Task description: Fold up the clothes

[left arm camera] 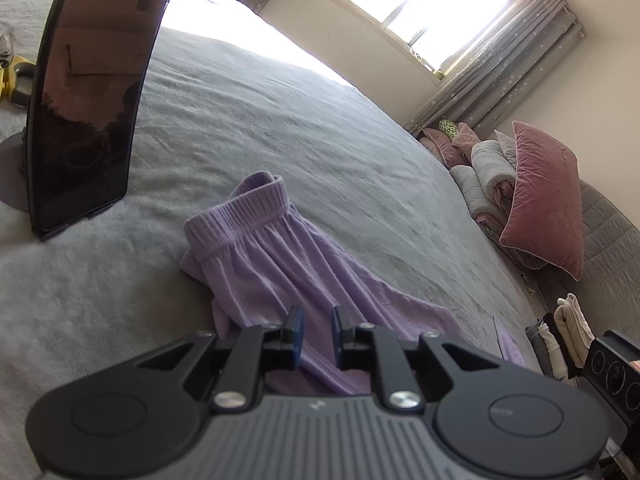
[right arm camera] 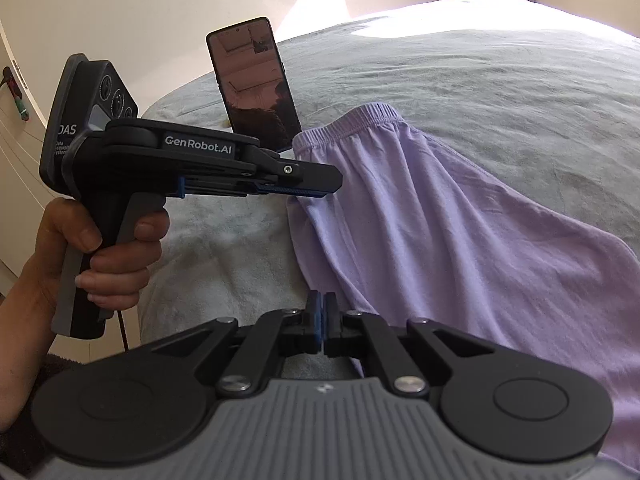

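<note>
A lilac garment with an elastic waistband (left arm camera: 256,248) lies spread on the grey bed (left arm camera: 320,128); it also shows in the right wrist view (right arm camera: 420,208), waistband at the far end. My left gripper (left arm camera: 318,328) is open, hovering just above the cloth near its edge, nothing between the pads. In the right wrist view it (right arm camera: 320,188) is seen from the side at the garment's left edge. My right gripper (right arm camera: 321,312) is shut with its pads together, at the near left edge of the garment; whether it pinches cloth is hidden.
A dark phone on a round stand (left arm camera: 84,100) stands upright on the bed beside the waistband, also in the right wrist view (right arm camera: 254,84). Pink and grey pillows (left arm camera: 536,200) lie at the head. Folded clothes (left arm camera: 560,332) sit off the bed's edge.
</note>
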Motion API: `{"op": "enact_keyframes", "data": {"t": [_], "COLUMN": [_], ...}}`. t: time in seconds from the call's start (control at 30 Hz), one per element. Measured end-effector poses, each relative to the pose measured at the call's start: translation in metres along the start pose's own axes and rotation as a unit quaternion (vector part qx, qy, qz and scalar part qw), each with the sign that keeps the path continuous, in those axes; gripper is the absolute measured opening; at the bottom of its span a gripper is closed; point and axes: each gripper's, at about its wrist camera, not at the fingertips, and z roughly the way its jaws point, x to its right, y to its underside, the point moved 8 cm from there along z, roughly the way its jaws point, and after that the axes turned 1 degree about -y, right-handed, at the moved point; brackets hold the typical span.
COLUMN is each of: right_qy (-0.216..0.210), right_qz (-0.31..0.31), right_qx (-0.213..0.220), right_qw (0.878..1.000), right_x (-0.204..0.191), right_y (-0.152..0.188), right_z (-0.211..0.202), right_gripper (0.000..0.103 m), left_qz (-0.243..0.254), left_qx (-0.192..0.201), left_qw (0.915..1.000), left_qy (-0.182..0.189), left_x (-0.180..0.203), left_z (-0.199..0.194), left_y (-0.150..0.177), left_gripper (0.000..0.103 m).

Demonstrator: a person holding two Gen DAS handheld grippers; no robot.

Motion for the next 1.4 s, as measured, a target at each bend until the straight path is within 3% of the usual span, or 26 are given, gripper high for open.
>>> {"op": "enact_keyframes", "data": {"t": [0.1, 0.2, 0.3, 0.57, 0.73, 0.93, 1.03, 1.1, 1.17, 1.2, 1.27, 1.4], "right_qy": [-0.001, 0.008, 0.019, 0.045, 0.042, 0.036, 0.035, 0.036, 0.037, 0.036, 0.035, 0.024], "right_qz": [0.009, 0.002, -0.005, -0.02, -0.023, -0.023, -0.031, -0.039, -0.047, -0.05, -0.059, -0.066], "right_qx": [0.005, 0.026, 0.04, 0.032, 0.032, 0.033, 0.033, 0.032, 0.031, 0.031, 0.032, 0.039], "right_qw": [1.0, 1.0, 0.999, 0.998, 0.998, 0.999, 0.998, 0.998, 0.998, 0.998, 0.997, 0.997], "right_x": [0.002, 0.003, 0.004, 0.012, 0.014, 0.013, 0.011, 0.009, 0.008, 0.007, 0.004, -0.001], "right_y": [-0.001, -0.006, -0.011, -0.004, -0.002, -0.003, -0.002, -0.001, 0.0, 0.0, -0.001, -0.004], "right_z": [-0.001, -0.008, -0.013, -0.007, -0.011, -0.01, -0.009, -0.008, -0.008, -0.008, -0.01, -0.019], "right_gripper": [0.0, 0.016, 0.016, 0.016, 0.017, 0.027, 0.027, 0.021, 0.003, 0.002, 0.001, 0.001], "left_qz": [0.004, -0.002, -0.01, -0.04, -0.064, -0.087, -0.091, -0.09, -0.087, -0.084, -0.076, -0.067], "left_qx": [-0.021, -0.024, -0.022, -0.008, -0.008, -0.002, 0.004, 0.005, 0.007, 0.01, 0.017, 0.026], "left_qw": [0.9997, 0.9997, 0.9997, 0.999, 0.9977, 0.9958, 0.9951, 0.9951, 0.9952, 0.9951, 0.9947, 0.9948], "left_qy": [-0.013, -0.009, -0.007, -0.018, -0.022, -0.031, -0.037, -0.04, -0.043, -0.05, -0.067, -0.073], "left_x": [-0.004, -0.006, -0.007, -0.021, -0.029, -0.032, -0.033, -0.032, -0.031, -0.032, -0.034, -0.034], "left_z": [0.005, 0.002, -0.002, -0.025, -0.024, -0.021, -0.019, -0.017, -0.015, -0.016, -0.017, -0.021], "left_y": [0.006, 0.005, 0.005, 0.001, 0.0, -0.002, -0.003, -0.003, -0.005, -0.006, -0.006, -0.008], "left_gripper": [0.015, 0.015, 0.015, 0.023, 0.023, 0.023, 0.023, 0.022, 0.022, 0.02, 0.002, 0.002]}}
